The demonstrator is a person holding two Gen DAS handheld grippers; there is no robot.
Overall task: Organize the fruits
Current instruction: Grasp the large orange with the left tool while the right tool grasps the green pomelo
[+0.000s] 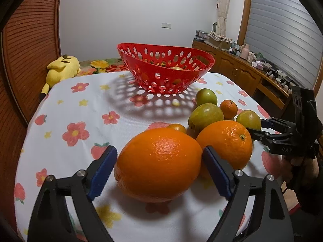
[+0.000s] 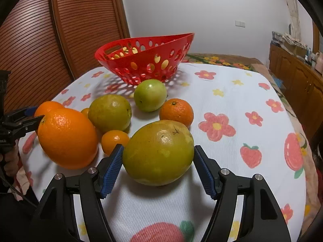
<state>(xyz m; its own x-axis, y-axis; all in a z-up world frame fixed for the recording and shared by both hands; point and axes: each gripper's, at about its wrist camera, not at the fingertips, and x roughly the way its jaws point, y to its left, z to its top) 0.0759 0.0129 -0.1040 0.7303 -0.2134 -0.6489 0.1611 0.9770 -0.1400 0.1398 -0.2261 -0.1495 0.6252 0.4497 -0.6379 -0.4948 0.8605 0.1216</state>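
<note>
My left gripper (image 1: 159, 161) is open, its blue pads on either side of a big orange (image 1: 158, 164) that rests on the table. A second orange (image 1: 225, 143) lies just right of it. My right gripper (image 2: 158, 157) is open around a large green-yellow fruit (image 2: 158, 152), also on the table; the pads stand close to its sides. Other green fruits (image 2: 110, 113) (image 2: 150, 94) and small tangerines (image 2: 176, 112) (image 2: 115, 141) lie behind. The red perforated basket (image 1: 165, 68) (image 2: 145, 60) stands at the back with a yellowish fruit inside.
The table wears a white flowered cloth (image 1: 80, 111). A yellow plush toy (image 1: 60, 69) lies at the far left edge. A wooden louvred door (image 2: 40, 40) is on the left and a cluttered wooden sideboard (image 1: 252, 68) on the right.
</note>
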